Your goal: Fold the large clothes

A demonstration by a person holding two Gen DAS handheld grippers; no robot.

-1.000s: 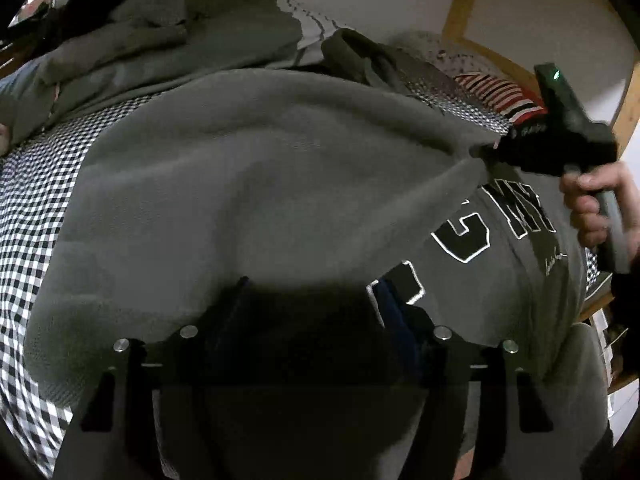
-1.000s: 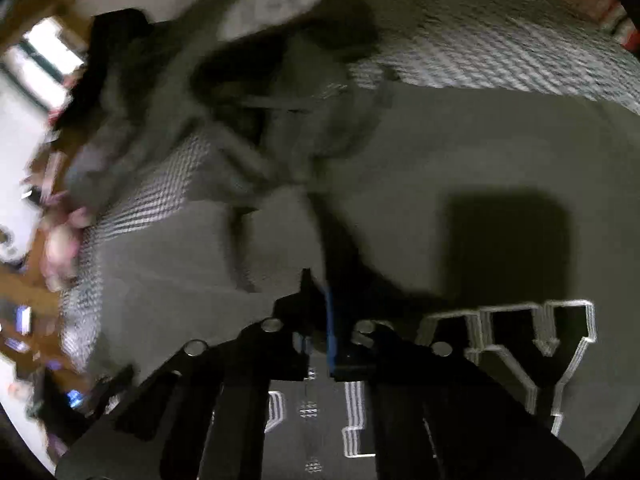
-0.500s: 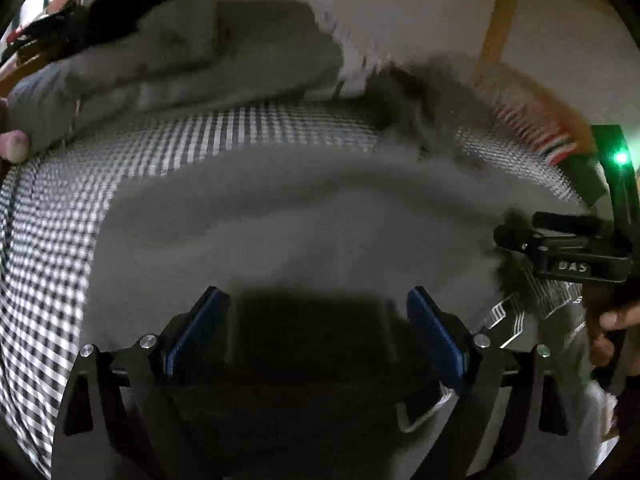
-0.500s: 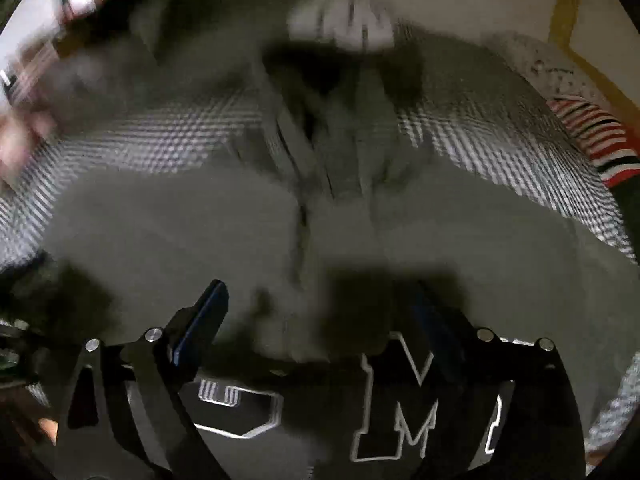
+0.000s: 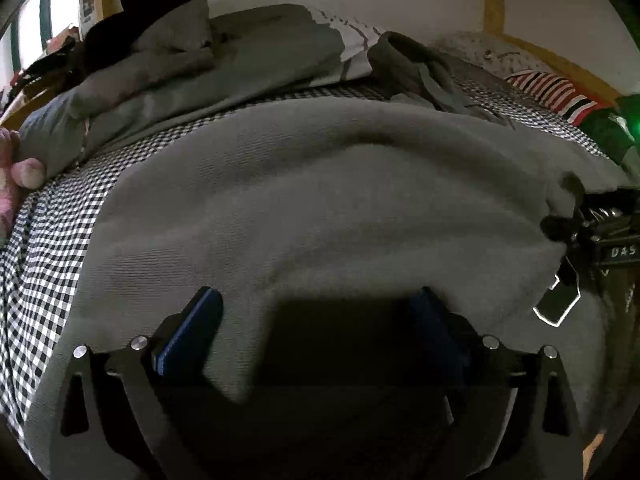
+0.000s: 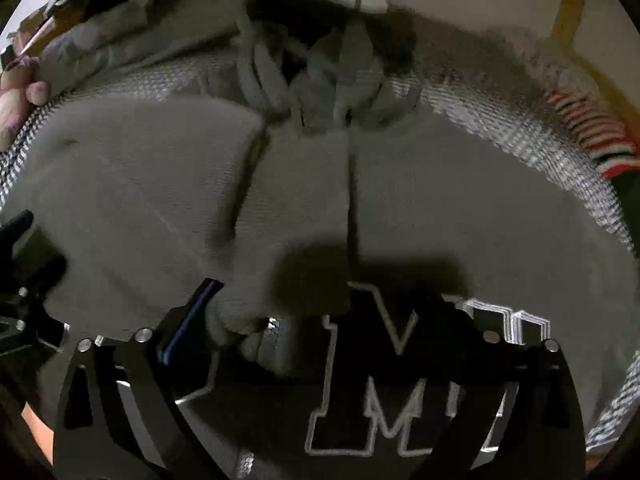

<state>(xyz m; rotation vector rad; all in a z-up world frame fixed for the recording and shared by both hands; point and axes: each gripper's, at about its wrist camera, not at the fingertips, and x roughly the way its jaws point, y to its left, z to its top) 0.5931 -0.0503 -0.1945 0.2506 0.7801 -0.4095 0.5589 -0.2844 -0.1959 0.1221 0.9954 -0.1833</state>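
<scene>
Two tools hang over a grey hoodie [image 5: 320, 208] spread across a bed with a black-and-white checked cover [image 5: 52, 240]. Left tool [image 5: 316, 312] has its blue-padded fingers [image 5: 188, 332] spread wide with nothing between them, above the plain grey cloth. Right tool [image 6: 320, 312] is also spread wide; a bunched fold of the hoodie lies against its left finger [image 6: 188, 320], ungripped, above big black letters [image 6: 384, 392] outlined in white. Toward the bed's far edge lie the hood and drawstrings [image 6: 320, 92], more grey clothes [image 5: 224, 56] and a striped cloth [image 5: 552, 92].
</scene>
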